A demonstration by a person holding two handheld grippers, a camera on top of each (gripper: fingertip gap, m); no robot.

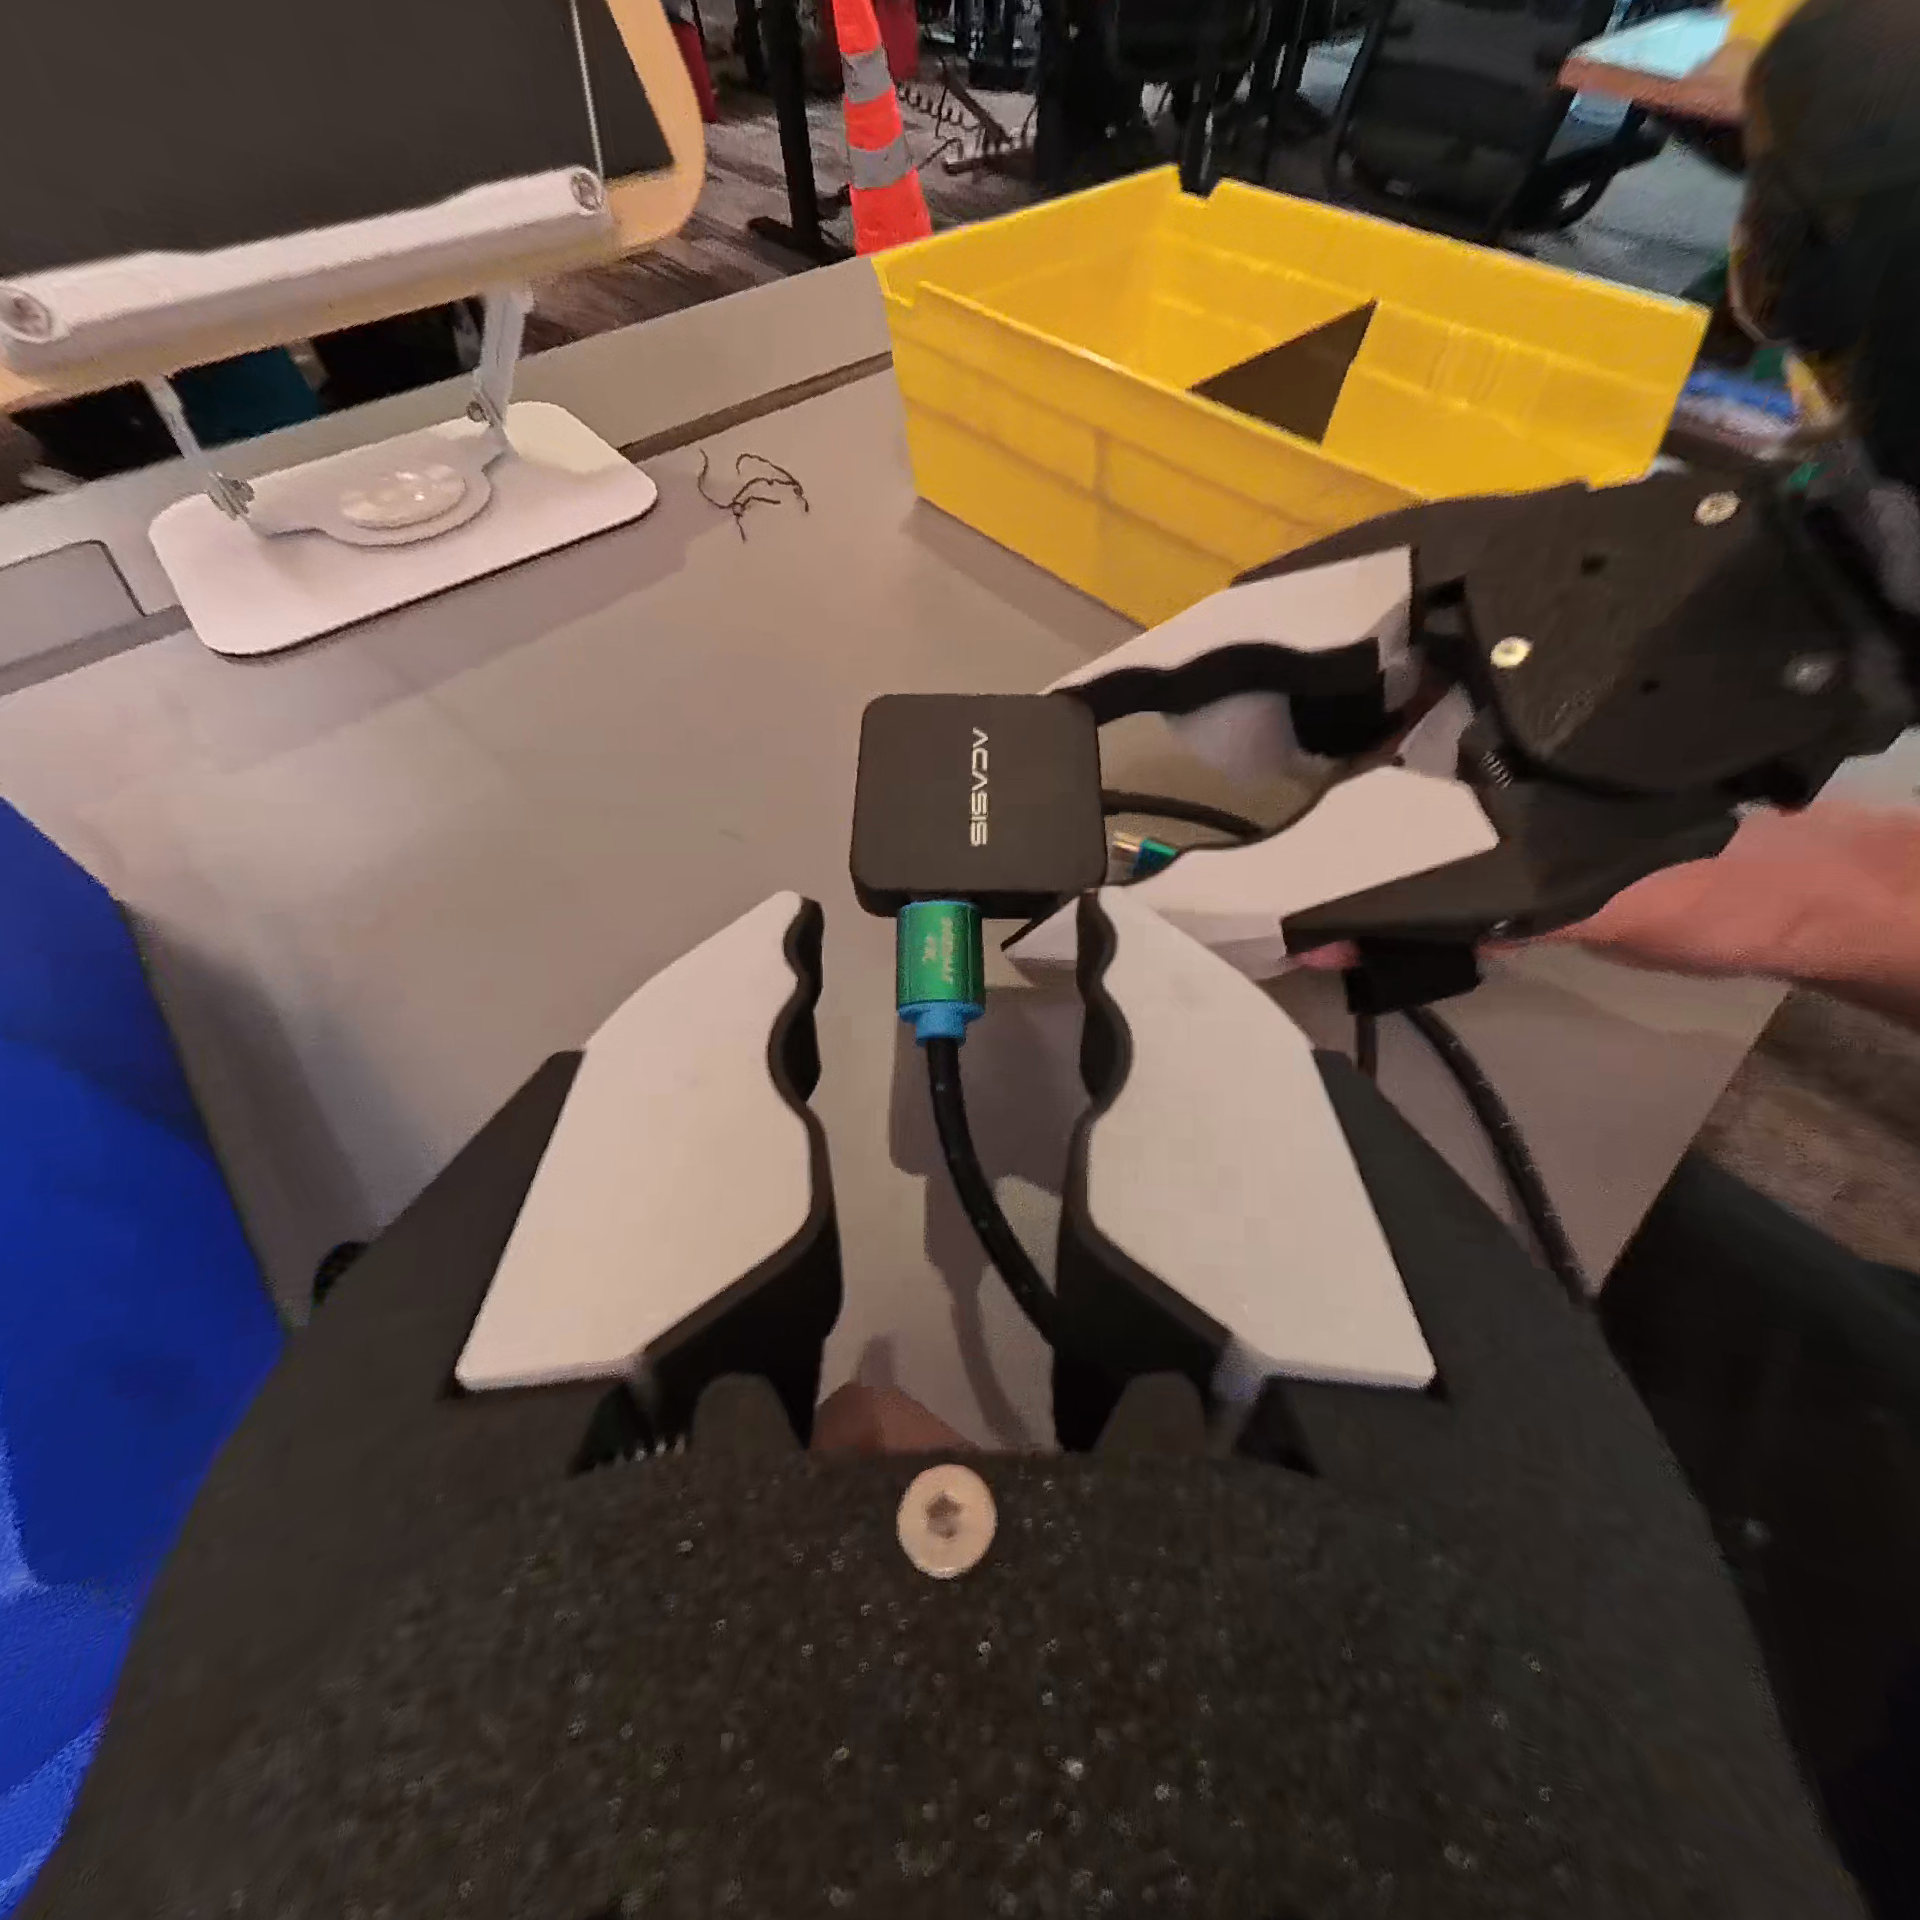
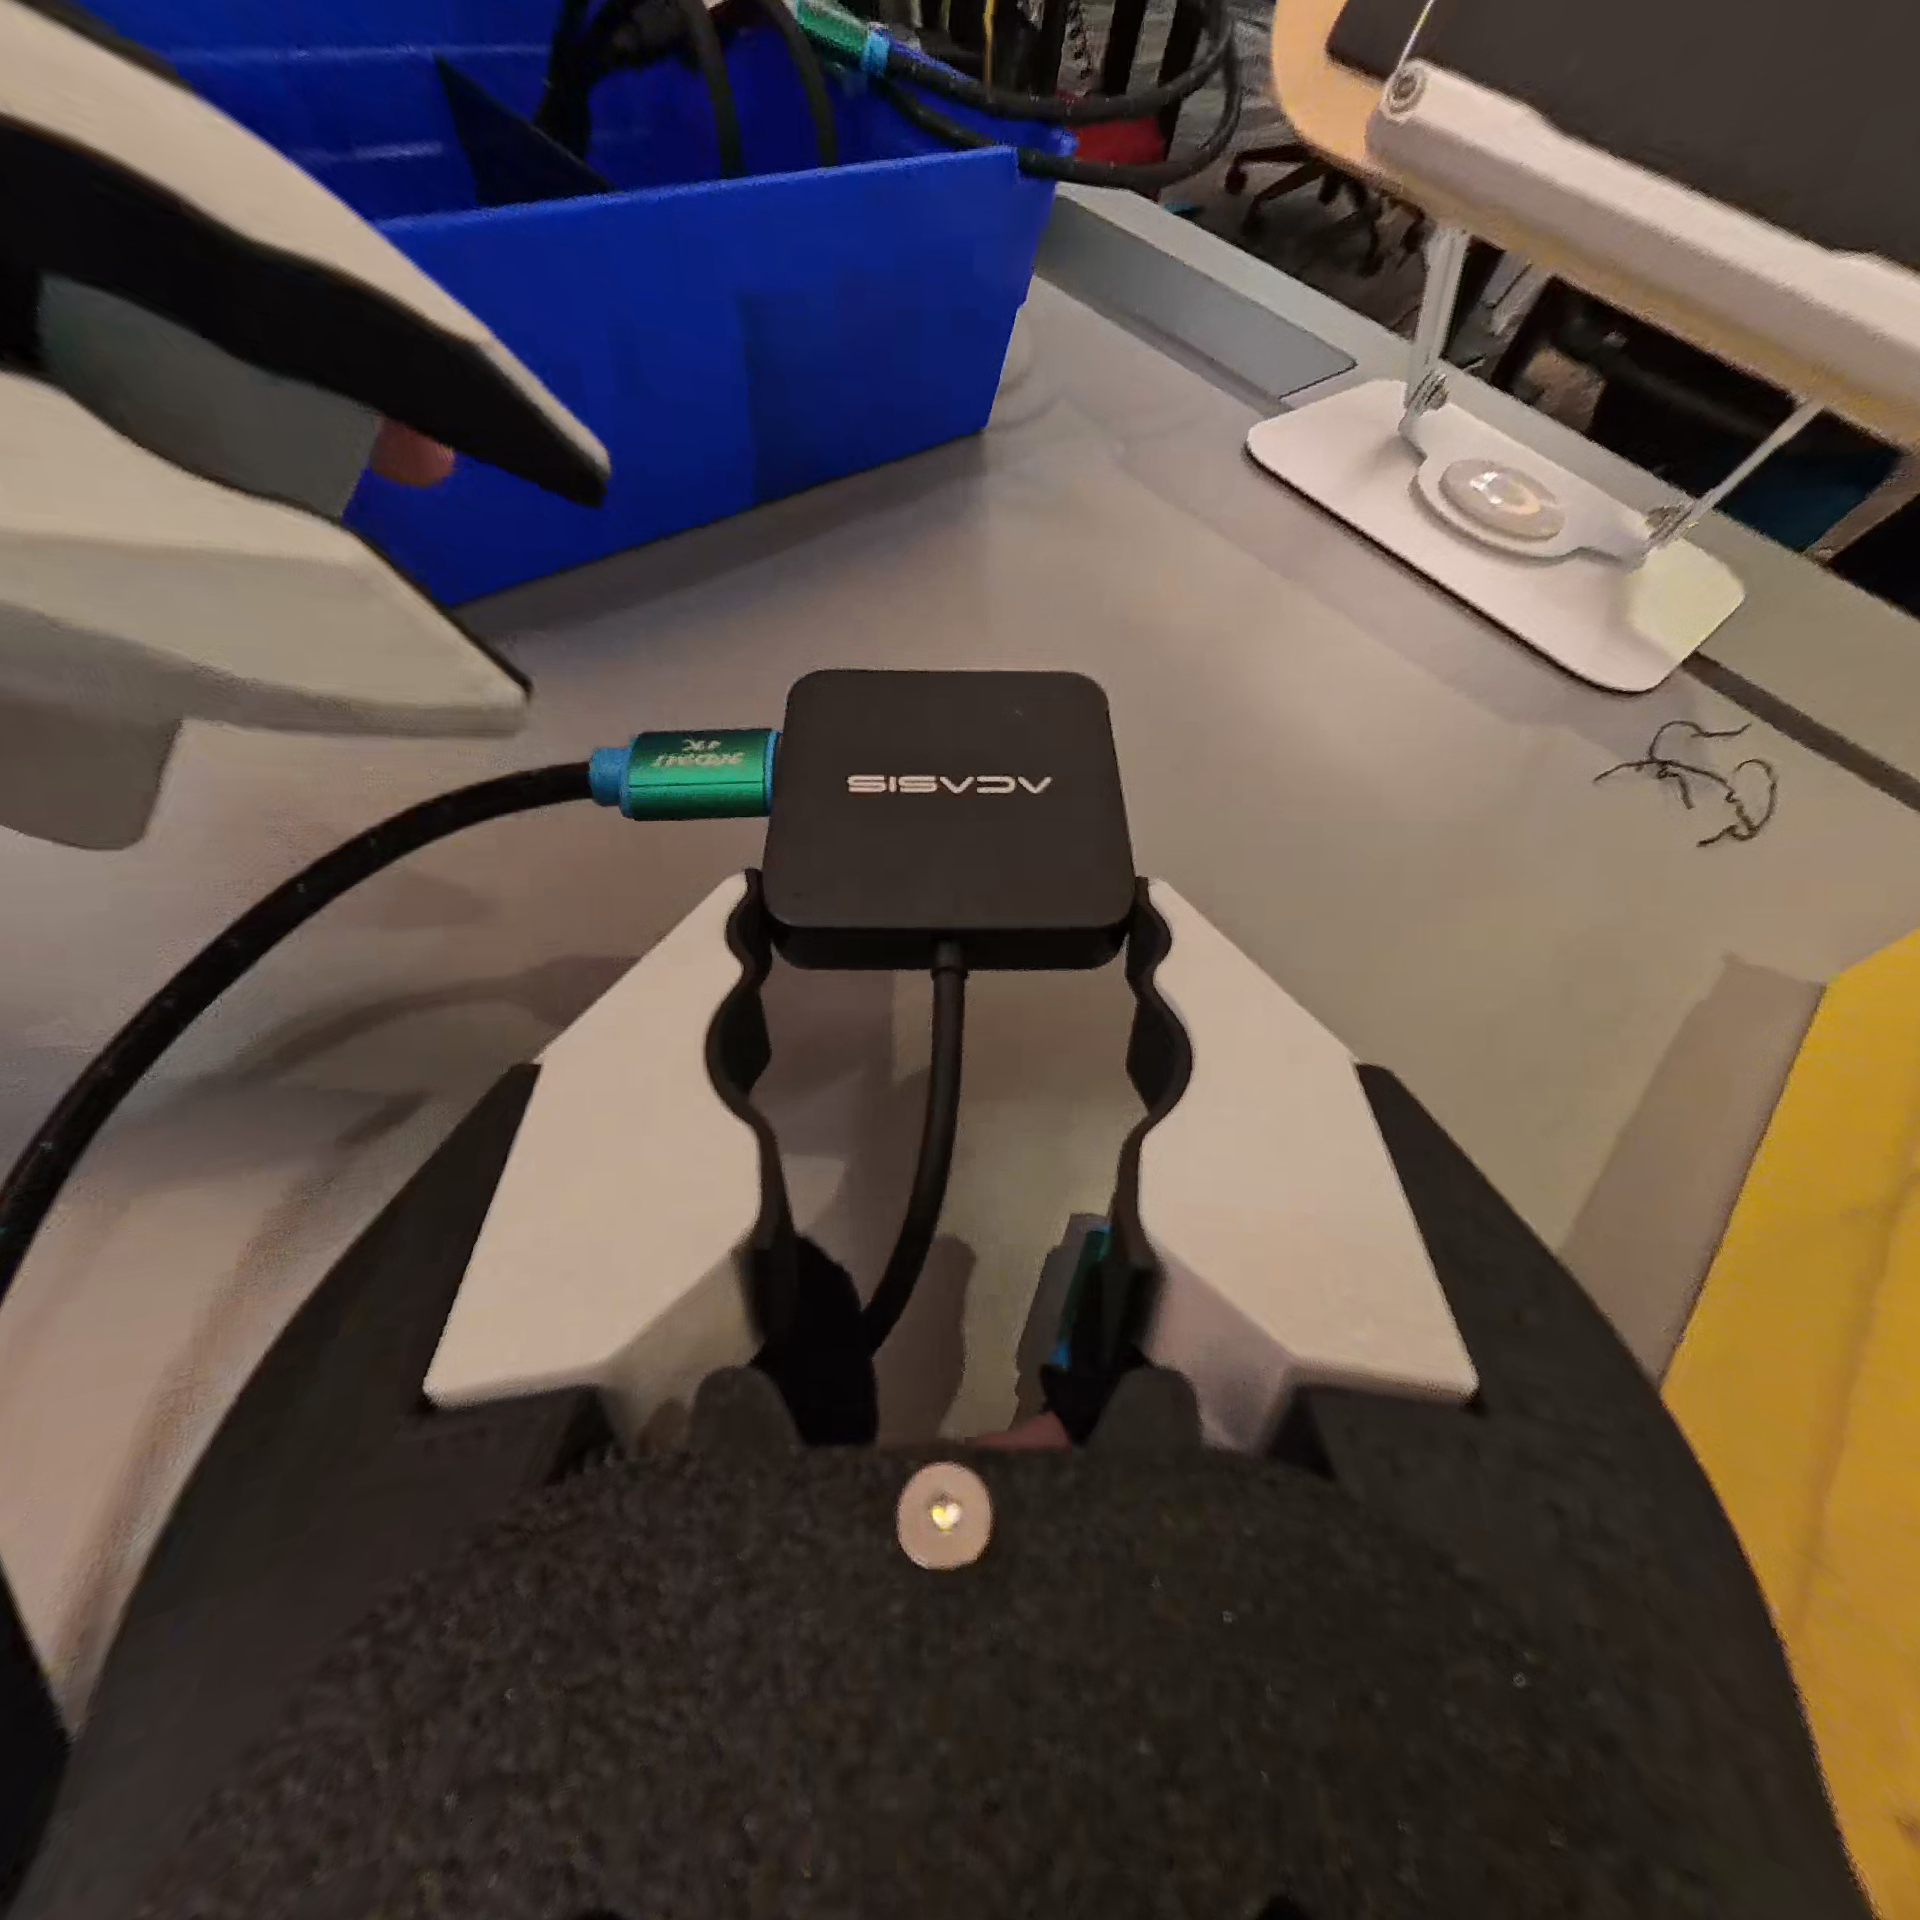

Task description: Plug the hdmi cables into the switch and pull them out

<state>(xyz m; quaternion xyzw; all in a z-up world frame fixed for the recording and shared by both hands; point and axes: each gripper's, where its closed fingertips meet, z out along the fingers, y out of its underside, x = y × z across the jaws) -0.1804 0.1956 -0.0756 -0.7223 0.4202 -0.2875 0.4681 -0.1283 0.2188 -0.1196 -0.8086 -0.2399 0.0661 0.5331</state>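
Observation:
A black square HDMI switch (image 1: 977, 800) lies on the grey table (image 1: 520, 810). A green HDMI plug (image 1: 938, 971) with a black braided cable (image 1: 977, 1174) sits in its near port. My left gripper (image 1: 948, 920) is open, its fingers either side of that plug without touching it. My right gripper (image 2: 945, 909) is shut on the switch (image 2: 945, 800), pinching its near corners. The green plug (image 2: 691, 774) enters the switch's left side there. The switch's thin cable (image 2: 940, 1049) runs back between the right fingers. A second green plug (image 2: 1081, 1278) lies loose by the right finger.
A yellow bin (image 1: 1143, 488) stands behind the switch to the right. A blue bin (image 2: 707, 322) holding more cables stands on the left. A white tablet stand (image 1: 405, 520) is at the far left, with a tangle of black thread (image 1: 753, 488) beside it.

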